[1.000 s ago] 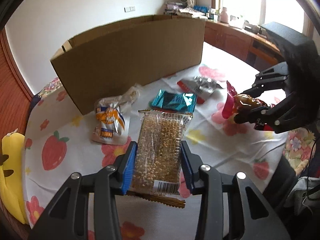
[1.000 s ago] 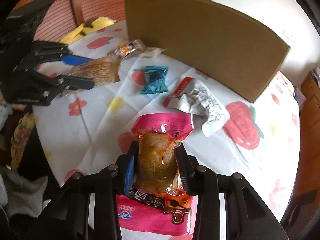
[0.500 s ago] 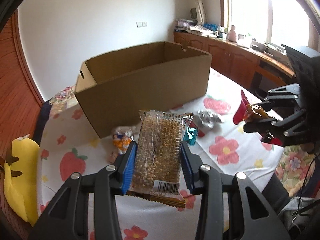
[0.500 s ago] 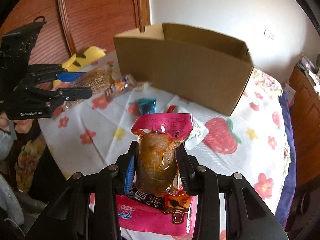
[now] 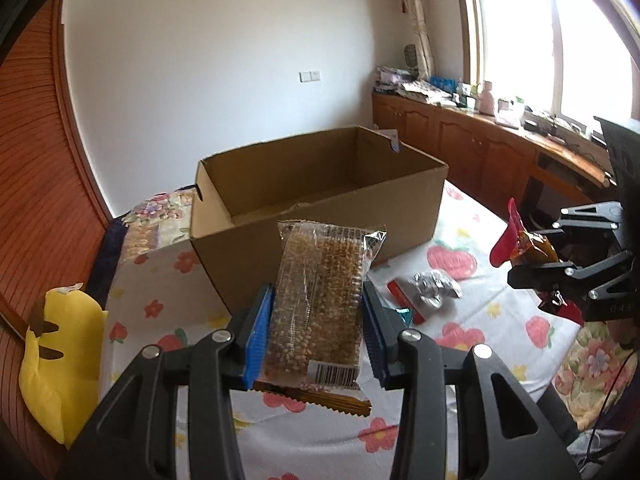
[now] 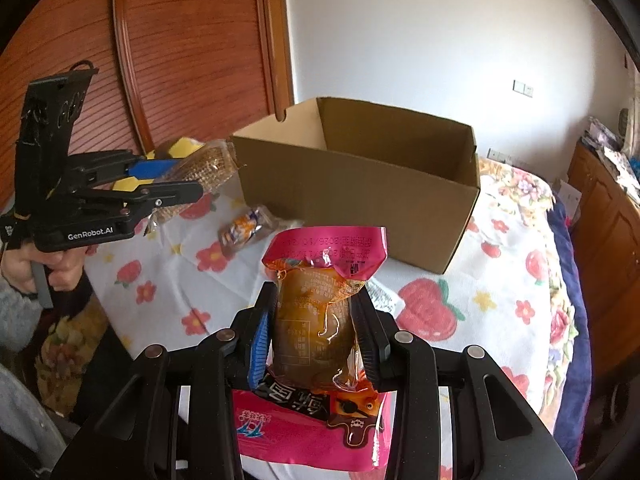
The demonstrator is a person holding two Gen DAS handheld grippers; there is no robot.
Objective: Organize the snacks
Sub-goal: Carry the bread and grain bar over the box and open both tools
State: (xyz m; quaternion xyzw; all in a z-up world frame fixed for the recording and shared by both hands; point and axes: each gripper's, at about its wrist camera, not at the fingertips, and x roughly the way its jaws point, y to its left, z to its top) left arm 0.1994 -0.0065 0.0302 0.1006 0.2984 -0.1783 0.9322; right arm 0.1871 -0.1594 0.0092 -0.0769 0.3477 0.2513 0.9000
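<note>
Your left tool (image 5: 318, 316) clamped on grain bar packet (image 5: 320, 300), held mid-body, barcode end nearest you. Your right tool (image 6: 316, 328) clamped on pink-sealed snack pouch (image 6: 320, 312). Open cardboard box (image 5: 320, 208) just ahead of both tools, above flowered table (image 5: 460, 320). Both packs look light; film likely slippery, bar likely crumbly; grip mid-body, not seams.

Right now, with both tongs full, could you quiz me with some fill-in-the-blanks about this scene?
1. The left tongs grip a clear packet of ____.
2. The right tongs hold a pouch with a ____ top edge.
3. The open box is made of ____.
4. The tablecloth shows flowers and ____.

Answers: grains; pink; cardboard; strawberries
</note>
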